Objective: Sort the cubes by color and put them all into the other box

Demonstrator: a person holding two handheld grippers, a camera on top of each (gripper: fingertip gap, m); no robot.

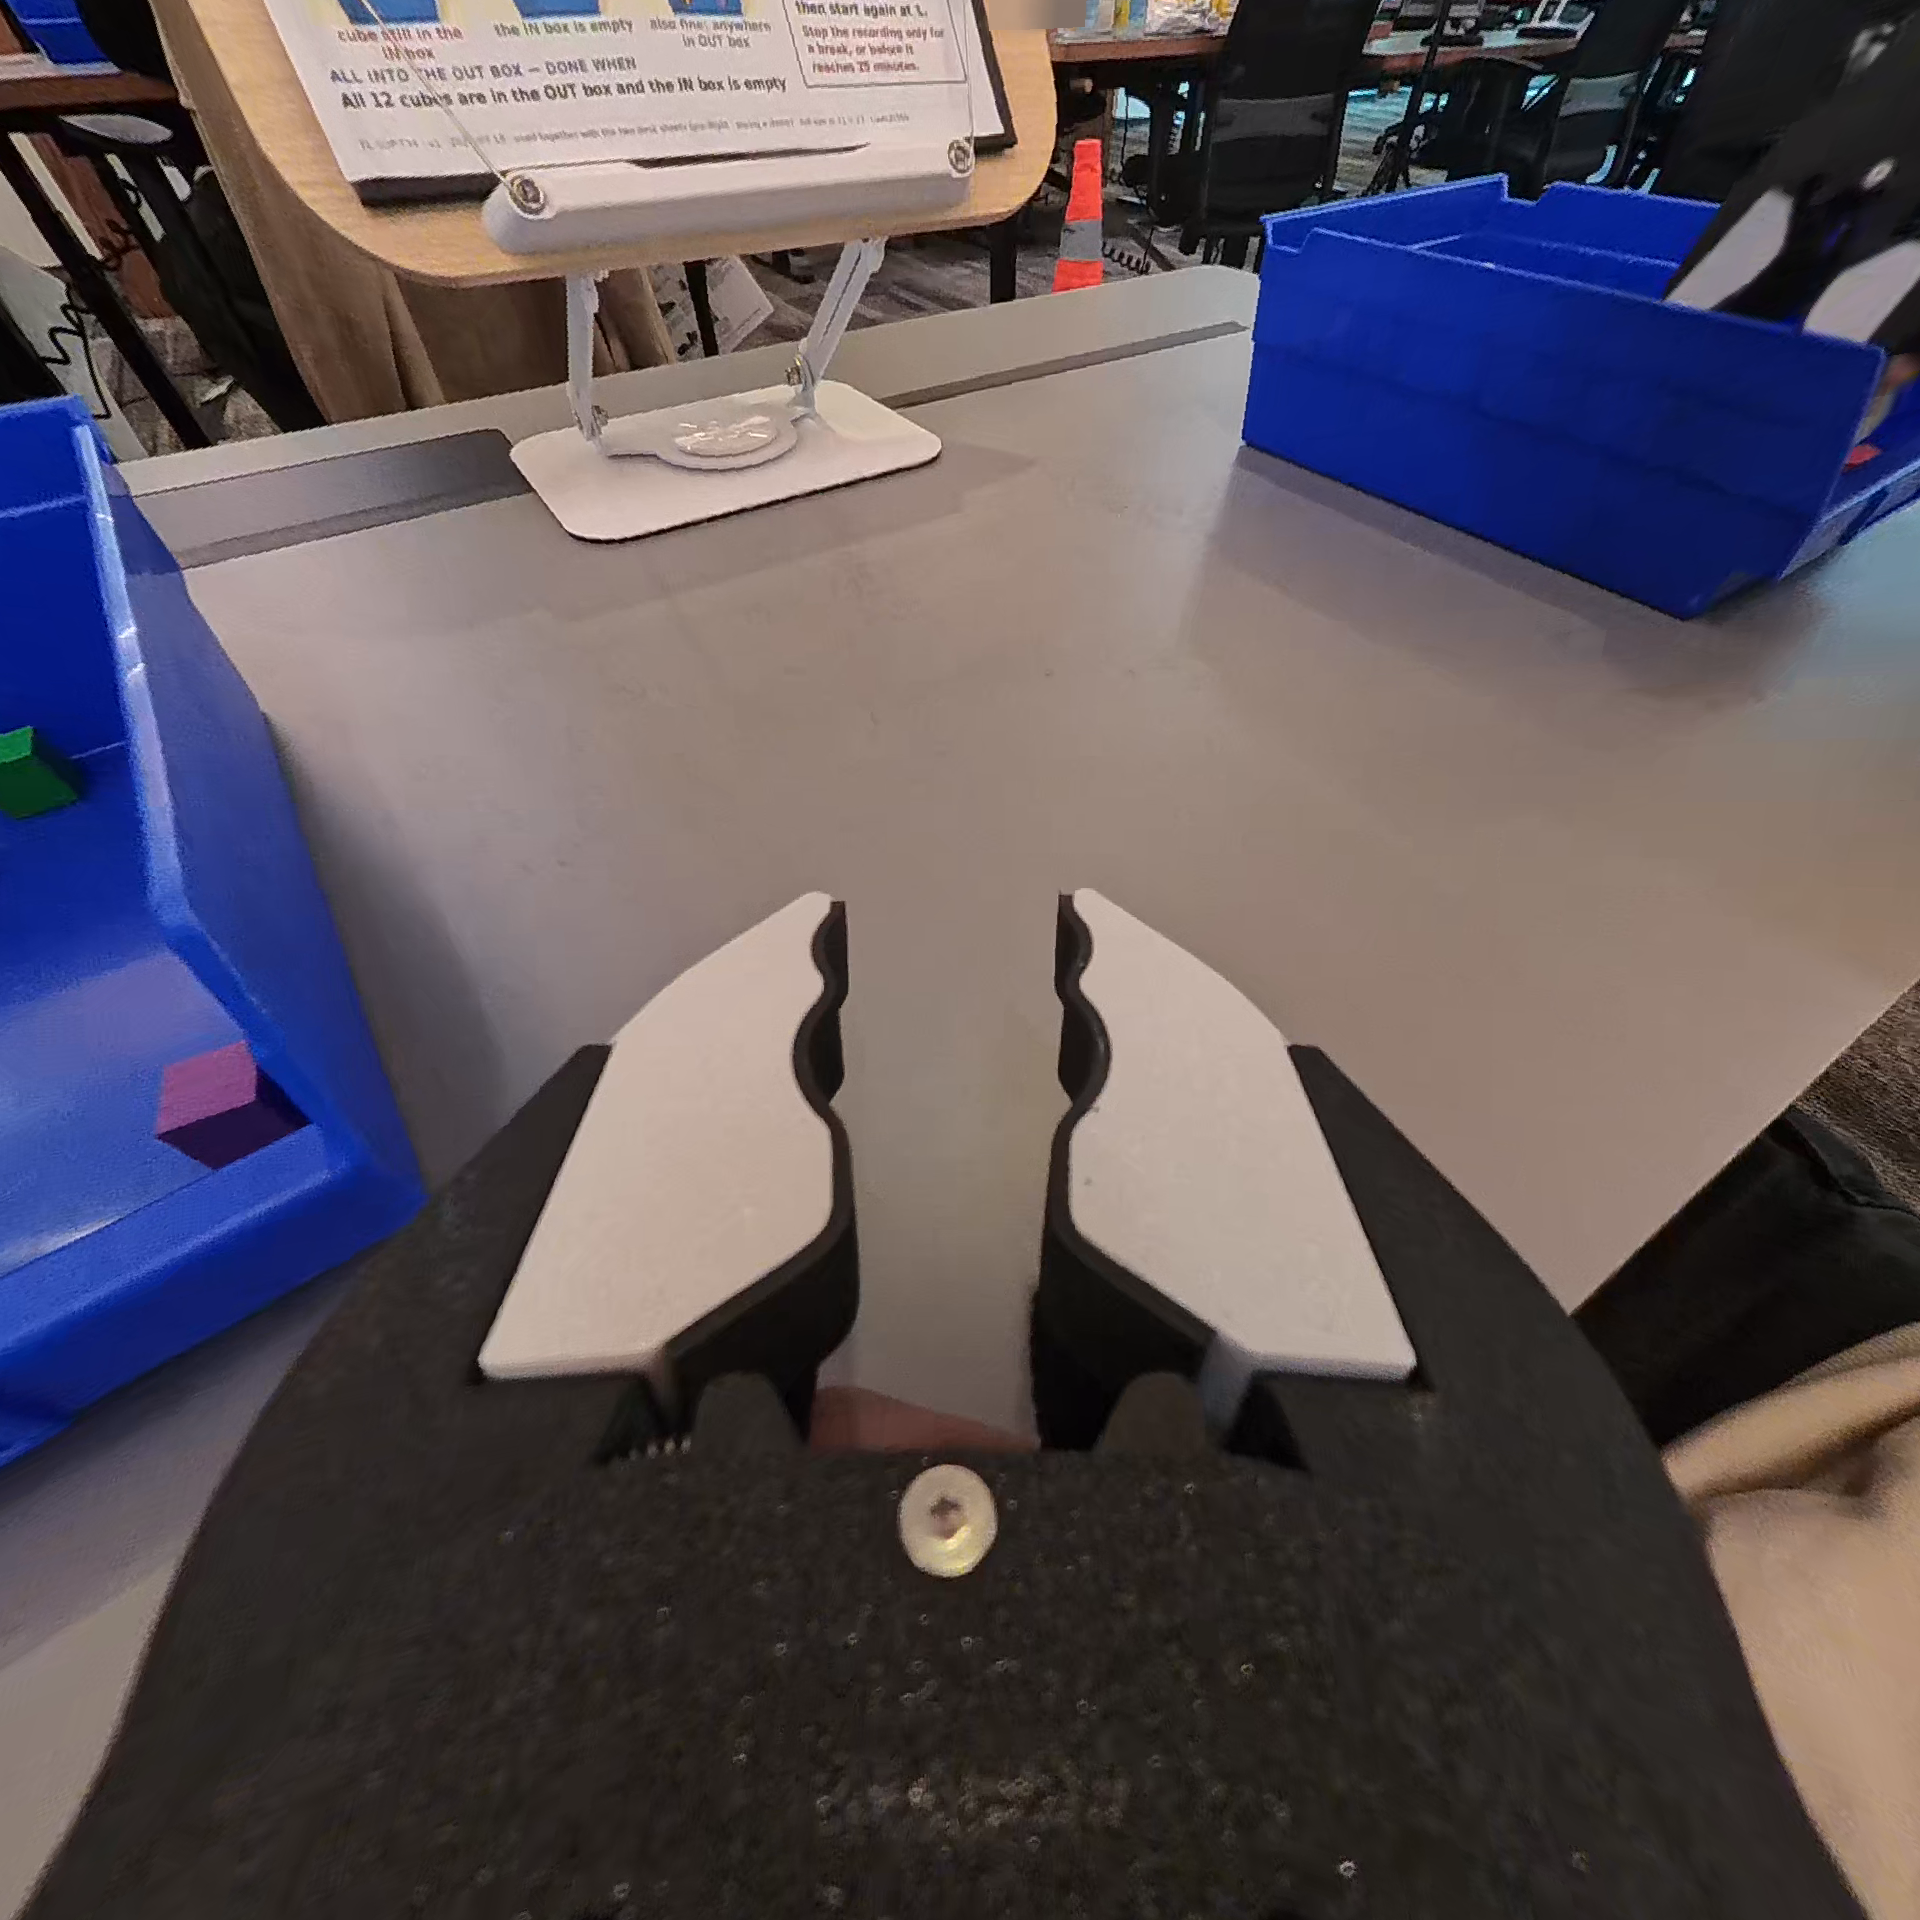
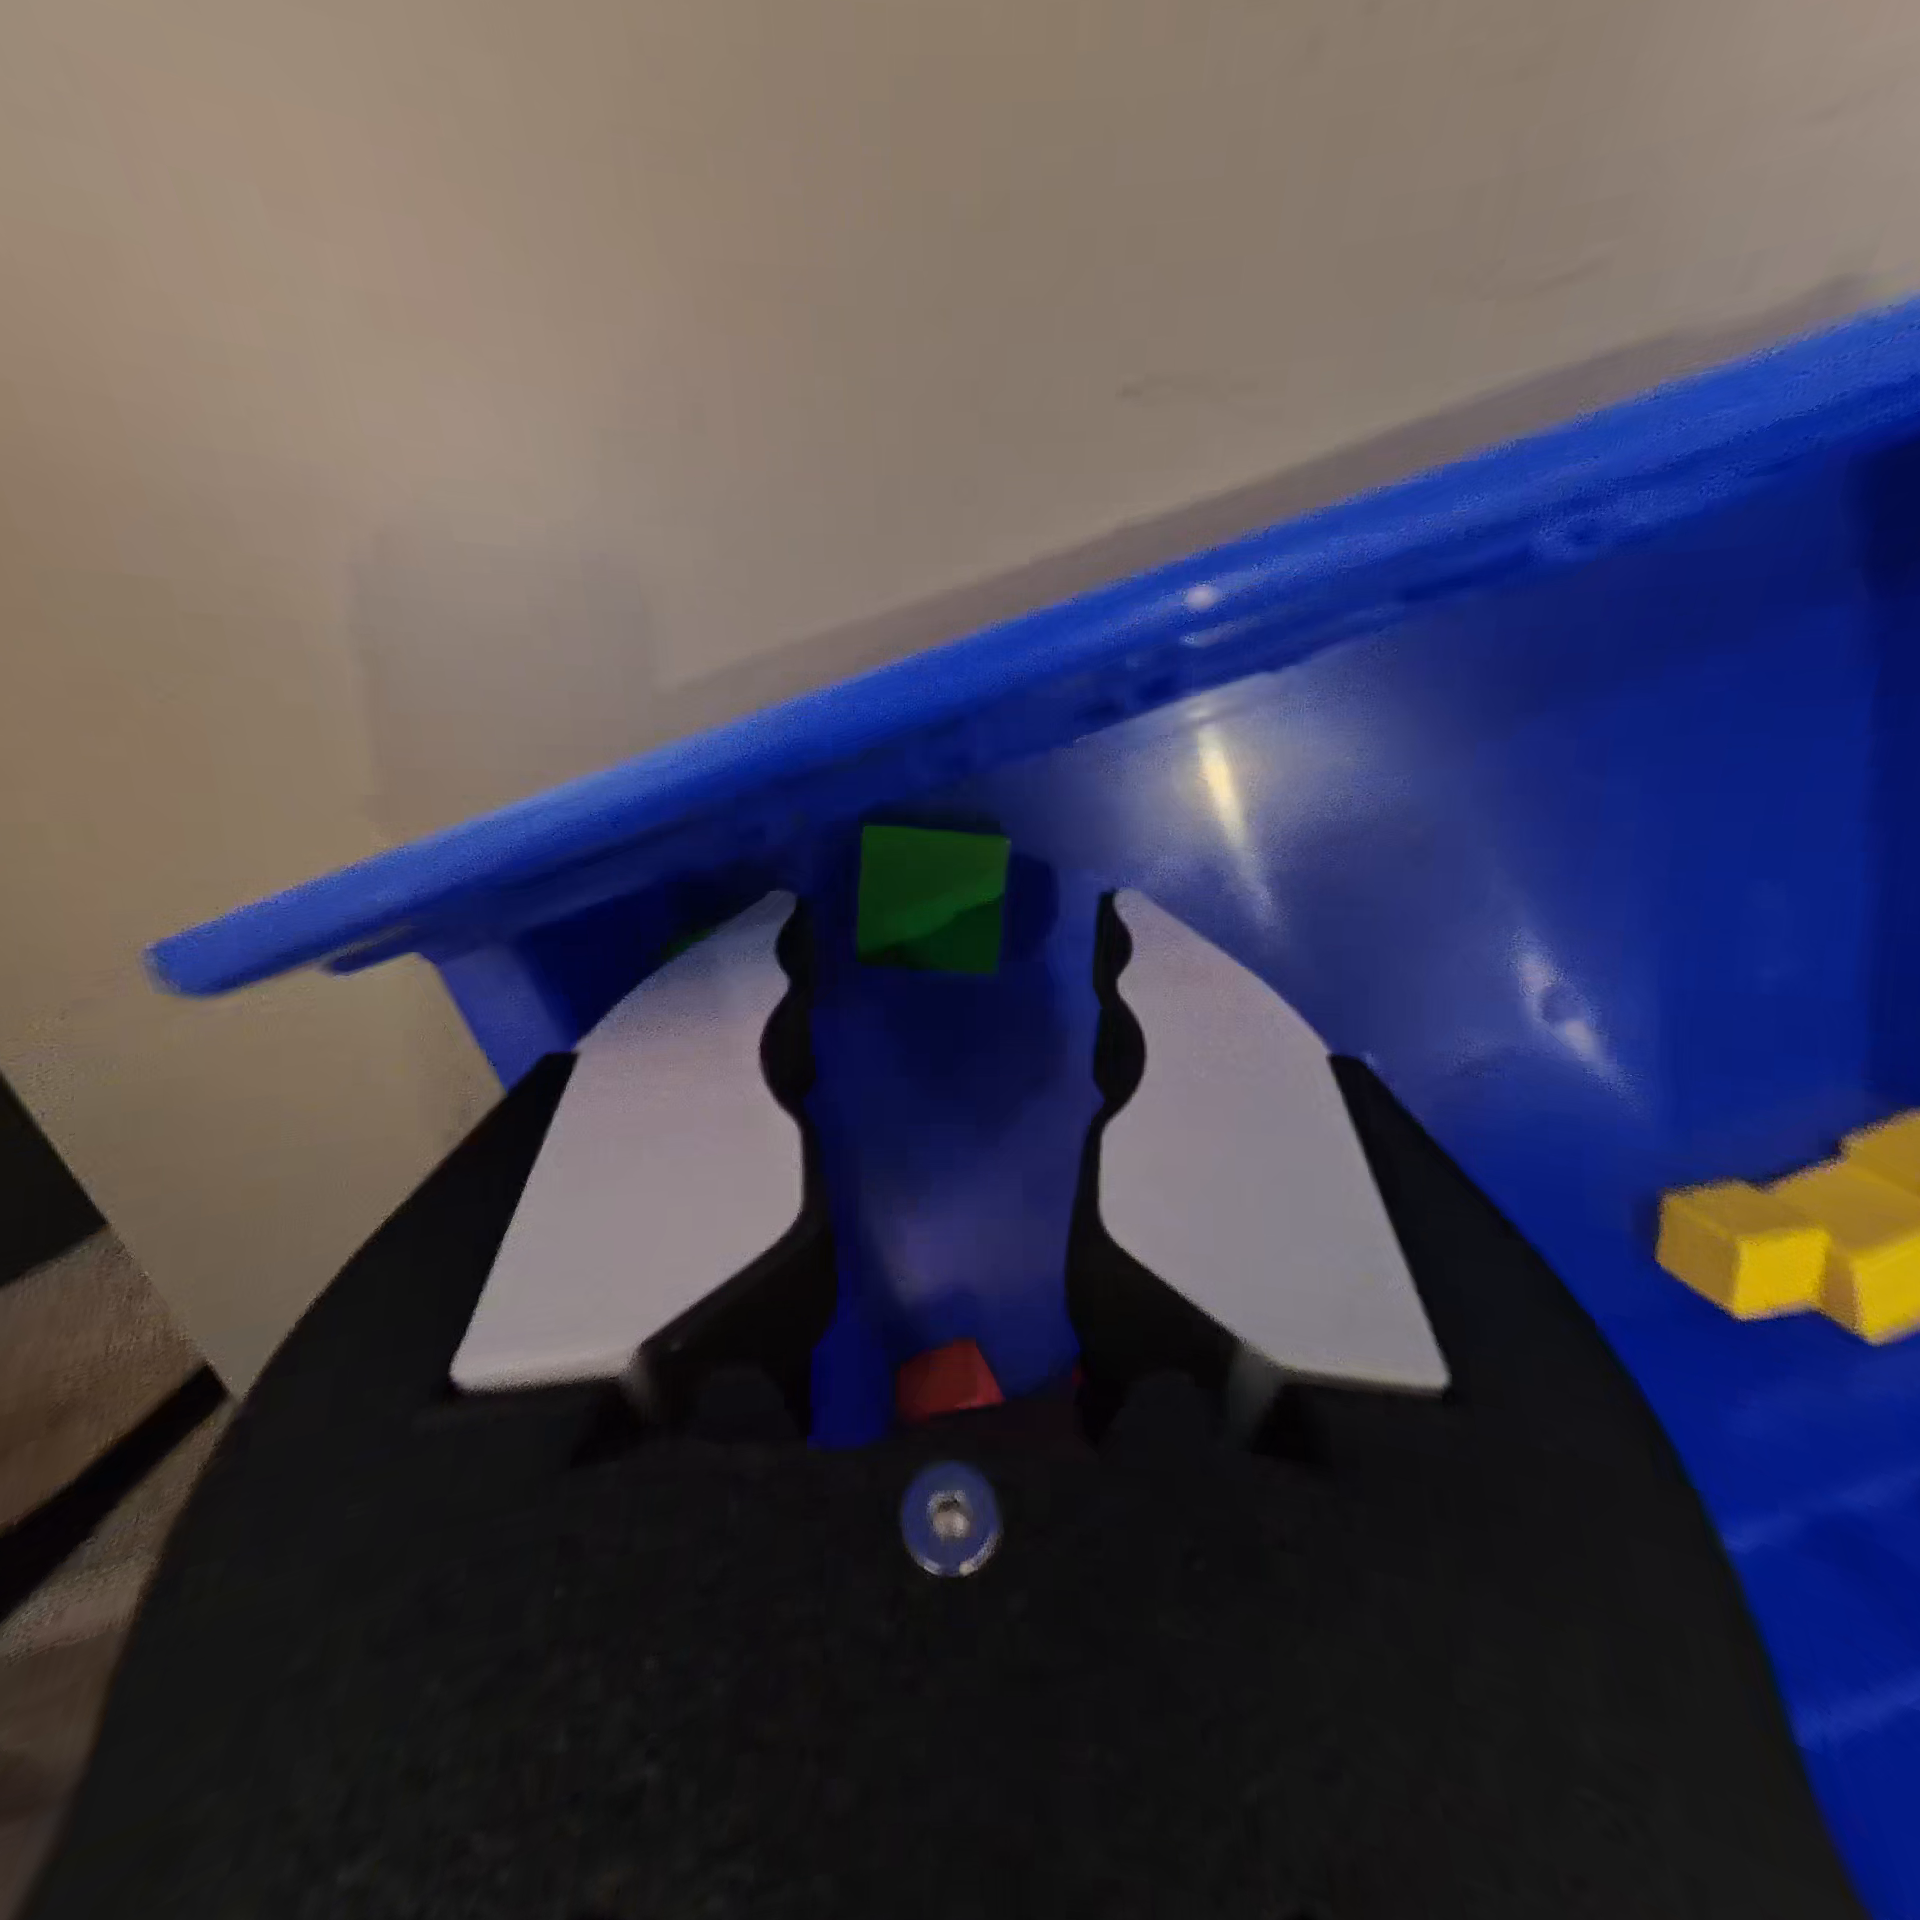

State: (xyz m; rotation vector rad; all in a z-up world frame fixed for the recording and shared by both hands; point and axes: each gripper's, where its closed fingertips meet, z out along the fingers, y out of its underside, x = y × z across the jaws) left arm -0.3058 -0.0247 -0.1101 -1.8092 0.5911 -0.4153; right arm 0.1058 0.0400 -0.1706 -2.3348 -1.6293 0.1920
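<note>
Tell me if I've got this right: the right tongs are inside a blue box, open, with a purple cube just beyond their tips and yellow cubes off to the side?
Nearly. The cube just beyond the tips is green, not purple, as the right wrist view shows. The rest holds: the right tongs are open inside the blue box, with yellow cubes off to the side.

Your left gripper [image 1: 951,914]: rough black body, two white-topped fingers [image 1: 686,1132] with wavy black inner edges, silver screw [image 1: 947,1520] at centre. Right gripper [image 2: 951,914] matches. Beige sleeve [image 1: 1808,1558].
</note>
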